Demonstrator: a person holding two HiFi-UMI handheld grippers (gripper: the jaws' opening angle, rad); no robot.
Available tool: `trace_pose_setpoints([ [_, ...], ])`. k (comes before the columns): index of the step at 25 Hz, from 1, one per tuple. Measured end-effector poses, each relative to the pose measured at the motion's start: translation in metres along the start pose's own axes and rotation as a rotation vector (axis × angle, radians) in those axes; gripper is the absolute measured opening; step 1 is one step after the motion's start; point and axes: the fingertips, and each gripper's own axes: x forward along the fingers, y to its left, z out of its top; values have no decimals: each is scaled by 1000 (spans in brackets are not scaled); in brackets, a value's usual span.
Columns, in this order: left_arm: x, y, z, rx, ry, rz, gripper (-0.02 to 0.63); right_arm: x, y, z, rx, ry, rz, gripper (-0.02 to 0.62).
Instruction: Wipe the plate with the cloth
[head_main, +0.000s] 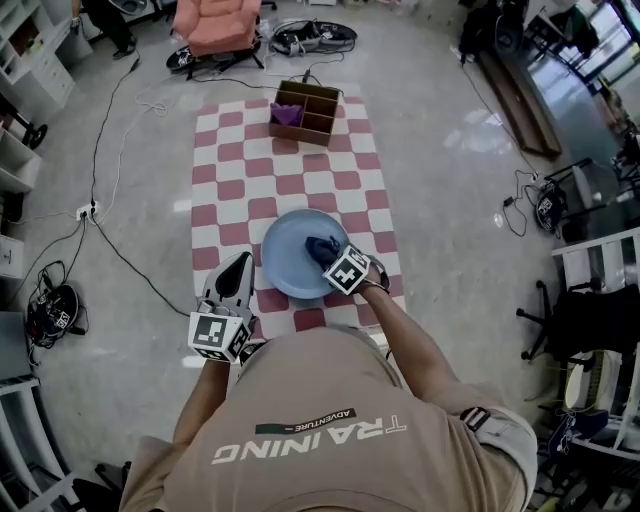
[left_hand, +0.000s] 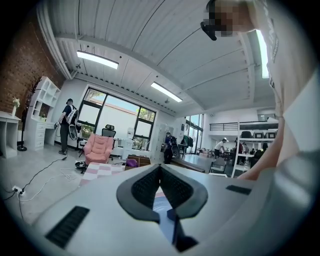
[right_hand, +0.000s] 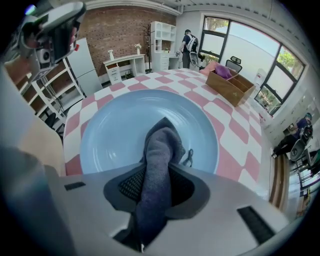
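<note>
A light blue plate (head_main: 283, 262) lies on the near end of a red-and-white checked mat (head_main: 240, 170). On the plate's right half sits a dark blue cloth (head_main: 320, 245), and my right gripper (head_main: 330, 254) points steeply down with its jaws shut on it. In the right gripper view the cloth (right_hand: 162, 145) runs up between the pads of that gripper (right_hand: 157, 175) and its end rests on the plate (right_hand: 115, 130). My left gripper (head_main: 240, 264) is held level just left of the plate, off it. Its jaws (left_hand: 160, 172) meet at the tips with nothing in them.
A wooden divided box (head_main: 305, 110) with a purple cloth in it stands at the mat's far end. Beyond it is a pink armchair (head_main: 215, 25). Cables and a power strip (head_main: 85, 212) lie on the floor to the left, and shelves line the left wall.
</note>
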Motion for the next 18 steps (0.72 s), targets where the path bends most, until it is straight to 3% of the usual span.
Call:
trace_pose_setpoints([
  [8, -1, 2, -5, -7, -11, 3, 12, 2, 55, 6, -82, -4, 79, 114],
  [18, -26, 14, -5, -47, -40, 87, 12, 21, 96, 49, -250, 15, 207, 114],
])
